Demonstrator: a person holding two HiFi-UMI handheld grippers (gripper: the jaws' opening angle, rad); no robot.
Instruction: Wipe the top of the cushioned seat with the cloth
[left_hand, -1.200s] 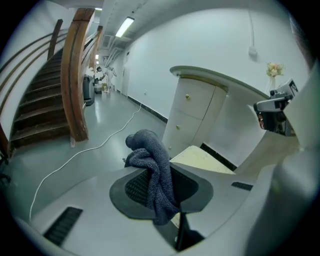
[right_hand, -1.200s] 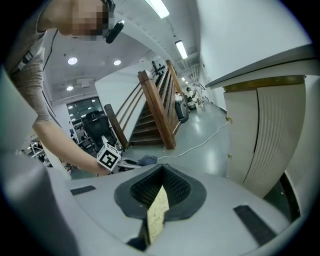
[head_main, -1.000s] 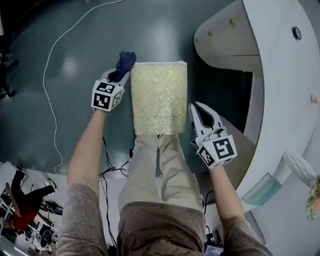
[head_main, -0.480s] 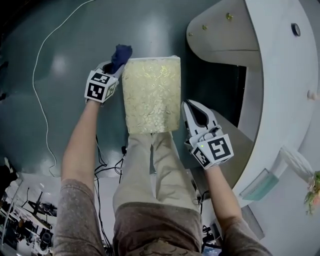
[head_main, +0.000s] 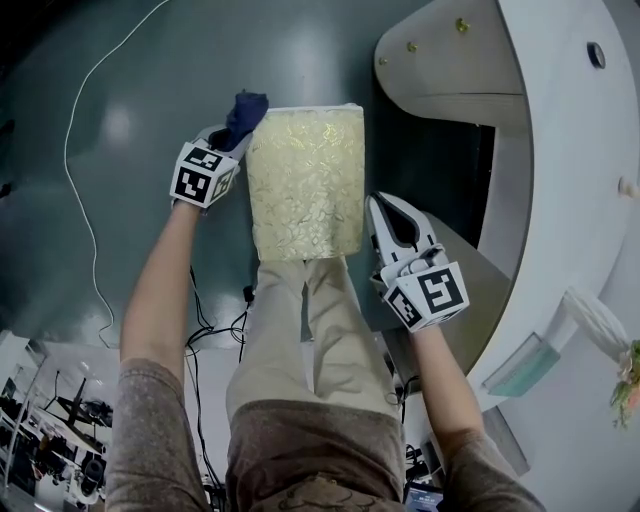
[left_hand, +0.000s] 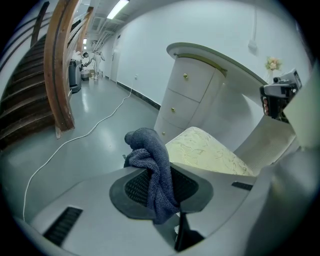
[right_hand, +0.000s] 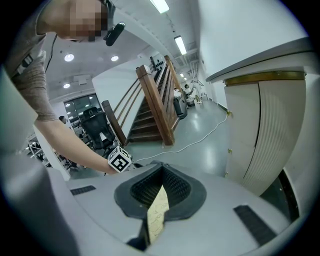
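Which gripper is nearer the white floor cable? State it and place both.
Left. The left gripper, shut on the cloth, sits beside the cushioned seat toward the cable; the right gripper grips the seat's opposite edge.

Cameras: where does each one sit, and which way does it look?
Head view: on the person's head, looking steeply down at the seat; shows legs, left arm, right arm, left tool, right tool.
Left gripper view: on the left tool, looking along jaws shut on the cloth toward the seat and a cabinet.
Right gripper view: on the right tool, jaws pinching the seat's edge, facing stairs; shows the left arm.
Shared: all three show the seat.
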